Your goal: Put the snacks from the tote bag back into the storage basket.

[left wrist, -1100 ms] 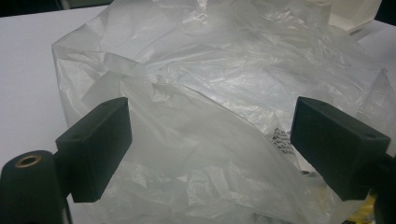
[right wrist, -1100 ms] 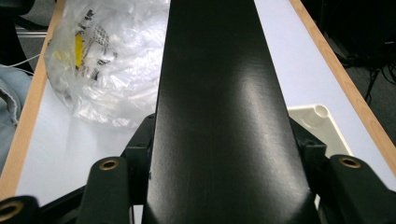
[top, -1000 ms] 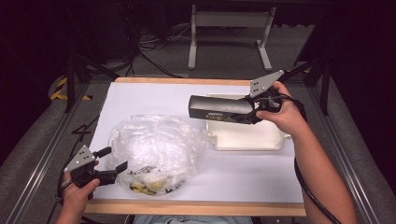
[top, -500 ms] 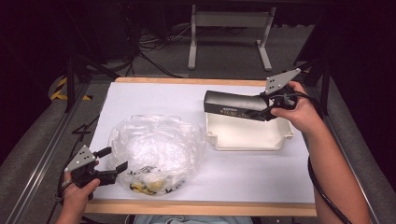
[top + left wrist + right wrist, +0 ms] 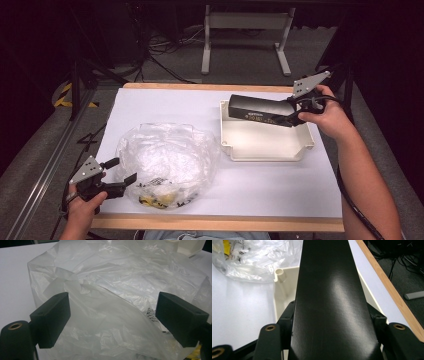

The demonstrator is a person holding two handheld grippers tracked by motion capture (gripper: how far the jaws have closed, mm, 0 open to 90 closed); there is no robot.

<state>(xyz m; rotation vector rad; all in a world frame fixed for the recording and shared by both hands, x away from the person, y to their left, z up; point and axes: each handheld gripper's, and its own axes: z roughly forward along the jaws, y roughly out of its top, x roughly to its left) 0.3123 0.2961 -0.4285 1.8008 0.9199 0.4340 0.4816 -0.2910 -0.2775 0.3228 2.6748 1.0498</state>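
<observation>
The long black box (image 5: 261, 109) is hanging above the far edge of the cream tray (image 5: 265, 150), pinched at one end by the right claw (image 5: 296, 116); the tray is sitting on the white worktop (image 5: 280, 185), well apart from the crumpled clear plastic bag (image 5: 165, 160); the left claw (image 5: 120, 172) is resting spread, just beside the bag's near-left edge; a metal stand (image 5: 245, 30) is standing on the floor beyond the worktop.

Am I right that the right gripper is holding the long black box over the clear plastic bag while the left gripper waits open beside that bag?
Not quite: the right gripper holds the long black box over the cream tray, not the plastic bag, as the high view shows. The left gripper does wait open beside the bag.
</observation>
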